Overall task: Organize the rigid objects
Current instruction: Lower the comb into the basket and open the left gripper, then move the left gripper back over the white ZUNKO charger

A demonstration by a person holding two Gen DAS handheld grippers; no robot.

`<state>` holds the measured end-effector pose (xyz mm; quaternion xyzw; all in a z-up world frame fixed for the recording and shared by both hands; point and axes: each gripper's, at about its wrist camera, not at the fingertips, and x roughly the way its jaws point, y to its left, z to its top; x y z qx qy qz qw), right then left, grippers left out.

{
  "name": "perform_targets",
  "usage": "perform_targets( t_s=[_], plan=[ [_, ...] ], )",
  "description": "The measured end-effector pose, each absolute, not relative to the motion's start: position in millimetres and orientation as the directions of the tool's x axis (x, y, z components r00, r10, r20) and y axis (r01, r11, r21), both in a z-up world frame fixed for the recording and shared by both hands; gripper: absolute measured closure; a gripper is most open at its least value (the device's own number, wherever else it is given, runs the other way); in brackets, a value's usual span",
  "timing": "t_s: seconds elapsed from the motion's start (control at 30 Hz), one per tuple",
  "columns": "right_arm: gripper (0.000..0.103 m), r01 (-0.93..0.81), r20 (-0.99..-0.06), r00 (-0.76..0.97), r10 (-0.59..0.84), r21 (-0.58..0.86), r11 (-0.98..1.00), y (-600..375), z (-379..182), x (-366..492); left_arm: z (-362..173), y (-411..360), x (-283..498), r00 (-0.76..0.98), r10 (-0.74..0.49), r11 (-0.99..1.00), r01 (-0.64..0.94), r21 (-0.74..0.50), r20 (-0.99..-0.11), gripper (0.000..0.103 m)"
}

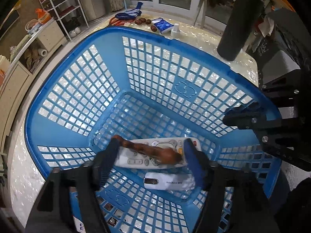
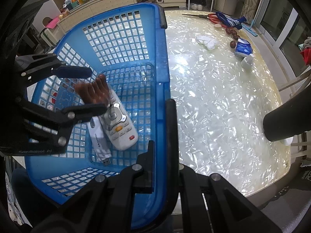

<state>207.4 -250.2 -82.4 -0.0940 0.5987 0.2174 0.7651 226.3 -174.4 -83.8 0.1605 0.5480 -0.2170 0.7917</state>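
Partly, the brown wooden piece point(image 1: 153, 151) is hard to read: in the right wrist view it smears into a blur, so its exact shape cannot be told. It lies in the blue basket point(image 1: 108, 38), across a white remote control point(image 1: 155, 153) and touching it. Just beside the remote lies a white stick-shaped device point(image 2: 100, 141) with a metal plug at one end; its printed lettering is too small to read, and in the left wrist view one end sits behind a blue finger pad. Something red shows through the basket's mesh wall, too hidden to name.

The basket stands on a shiny pale tabletop point(image 2: 223, 101). Well apart from it, near the far edge, lie a blue sock point(image 2: 229, 20), red-handled scissors point(image 2: 211, 16), several dark brown nuts point(image 2: 232, 43), a blue tissue packet point(image 2: 243, 47), a crumpled white tissue point(image 2: 207, 41) and a small white cup point(image 2: 246, 61). A dark cylinder point(image 1: 239, 25) juts in, its upper end cut off by the picture's edge.

The left hand-held gripper point(image 1: 153, 167) points steeply down into the basket, its jaws spread to either side of the wooden piece and not pressing on it. The right hand-held gripper point(image 2: 165, 139) also points down, its jaws together on the basket's rim, which runs up between its fingers.
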Motion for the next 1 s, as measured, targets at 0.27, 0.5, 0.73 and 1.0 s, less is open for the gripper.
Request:
perform_targets(
  t_s=[0.27,0.5,0.73,1.0],
  plan=[
    [0.098,-0.445,-0.956,0.188,0.226,0.122,0.887,-250.6,-82.0,207.4,-61.3,-161.3,219.3,0.337,-0.129,0.859,0.508,0.065,-0.933,0.007],
    [0.098,-0.443,-0.955,0.189,0.229,0.125,0.888,-250.3,-85.6,209.5,-6.1,-116.6,196.0,0.396,-0.115,0.89,0.448,0.082,-0.911,0.007],
    [0.098,-0.441,-0.956,0.187,0.227,0.125,0.889,-251.0,-86.3,212.1,37.1,-46.7,167.6,0.449,-0.033,0.937,0.324,0.128,-0.893,0.006],
    [0.098,-0.44,-0.957,0.192,0.218,0.115,0.891,-250.1,-84.5,208.8,25.2,25.7,146.0,0.398,0.022,0.983,0.157,0.092,-0.917,0.006]
  ],
)
